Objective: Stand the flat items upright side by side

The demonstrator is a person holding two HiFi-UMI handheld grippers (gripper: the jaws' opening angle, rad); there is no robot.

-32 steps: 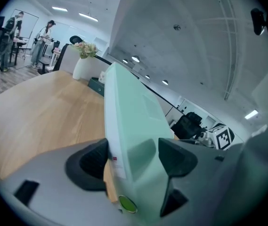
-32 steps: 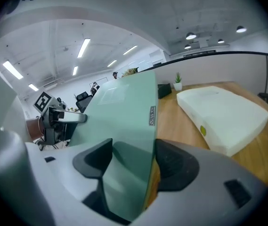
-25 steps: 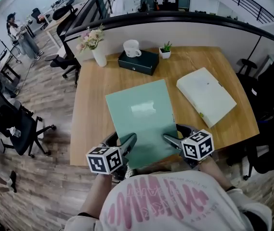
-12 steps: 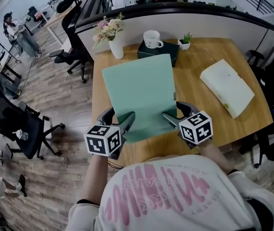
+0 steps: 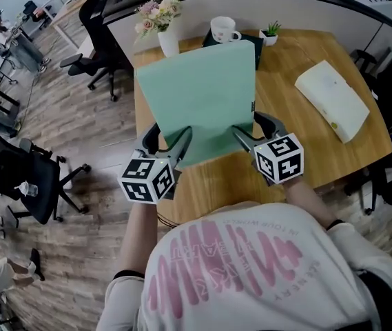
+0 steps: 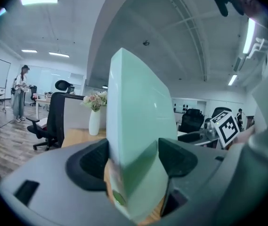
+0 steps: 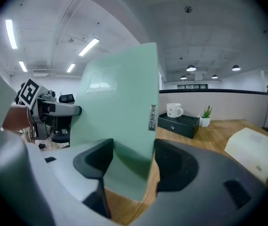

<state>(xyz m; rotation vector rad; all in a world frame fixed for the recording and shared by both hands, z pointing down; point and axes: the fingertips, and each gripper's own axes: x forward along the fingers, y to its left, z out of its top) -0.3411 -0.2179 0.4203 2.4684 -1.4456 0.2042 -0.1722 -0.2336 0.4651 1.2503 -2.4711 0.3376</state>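
Head view: the pale green flat file box (image 5: pixel 199 95) is held up off its flat side between both tools, over the near part of the wooden bench (image 5: pixel 285 140). Its long axis runs away from the person and rises toward the far edge, so it is tilted, not fully upright. Its broad face is turned up toward the person. The narrow spine with a small label lies on the side of the right tool (image 5: pixel 254 131).

The left tool (image 5: pixel 168 138) grips the near left corner, the right tool the near right corner. Whether the near edge touches the bench cannot be told.

In the left gripper view the green file box (image 6: pixel 138 126) stands edge-on between the jaws, which press on both its faces at a moderate opening. In the right gripper view the jaws likewise clamp the box (image 7: pixel 119 107) near its spine.

Well to the right of the right tool, the white flat file box (image 5: pixel 332 100) lies flat on the bench, its long axis slanting.

Beyond the tools, a closed black box (image 7: pixel 178 125) carries a white mug (image 5: pixel 223 28) on its lid. Just beside it a small white pot (image 5: pixel 271 38) holds a green plant. Ahead of the left tool, a white vase (image 5: pixel 169 43) holds pale flowers (image 5: pixel 158 12).
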